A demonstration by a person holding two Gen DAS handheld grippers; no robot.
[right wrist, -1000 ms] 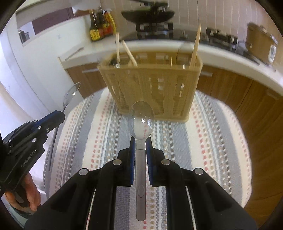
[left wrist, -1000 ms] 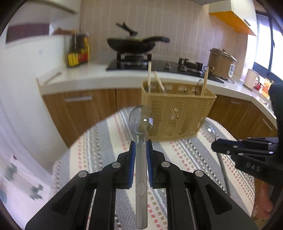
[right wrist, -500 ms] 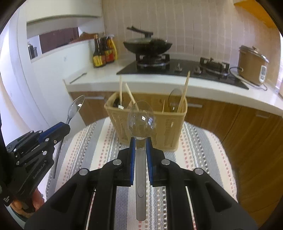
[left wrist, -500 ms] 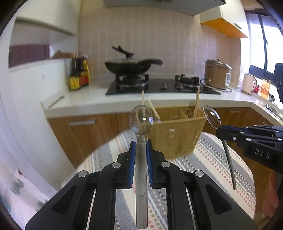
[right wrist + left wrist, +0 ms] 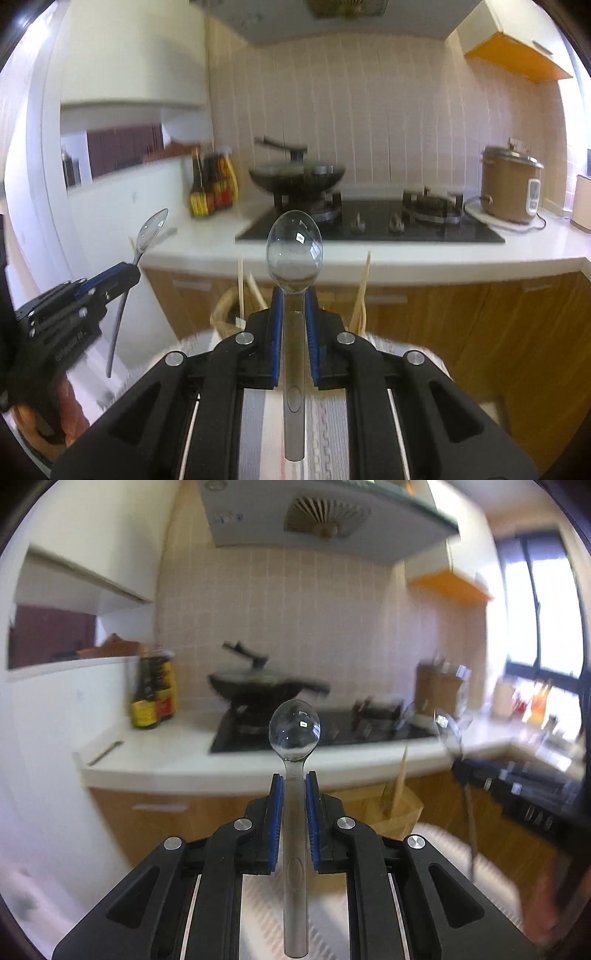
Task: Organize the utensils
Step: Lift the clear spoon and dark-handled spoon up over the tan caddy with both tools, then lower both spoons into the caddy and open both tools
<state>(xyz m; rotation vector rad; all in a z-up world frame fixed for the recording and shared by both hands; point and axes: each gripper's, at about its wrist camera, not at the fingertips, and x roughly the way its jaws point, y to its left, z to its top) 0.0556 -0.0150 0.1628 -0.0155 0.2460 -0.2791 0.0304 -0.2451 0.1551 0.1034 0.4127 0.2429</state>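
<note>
My left gripper (image 5: 294, 775) is shut on a clear plastic spoon (image 5: 294, 731), bowl up. It also shows at the left of the right wrist view (image 5: 129, 269). My right gripper (image 5: 293, 291) is shut on a second clear spoon (image 5: 294, 251), bowl up, and appears blurred at the right of the left wrist view (image 5: 461, 760). Both grippers are held high over the table. The tan utensil basket (image 5: 225, 314) with wooden chopsticks (image 5: 241, 284) stands below and beyond the right gripper, mostly hidden by it. In the left wrist view a corner of the basket (image 5: 399, 808) shows.
A striped cloth (image 5: 325, 424) covers the table under the grippers. Behind is a white counter (image 5: 406, 262) with a black stove, a wok (image 5: 295, 177), sauce bottles (image 5: 212, 192) and a rice cooker (image 5: 511, 188). Wooden cabinets (image 5: 480, 321) stand below the counter.
Both grippers have risen and tilted upward with their spoons. The basket has dropped to the bottom of both views. The left view is blurred with motion.
</note>
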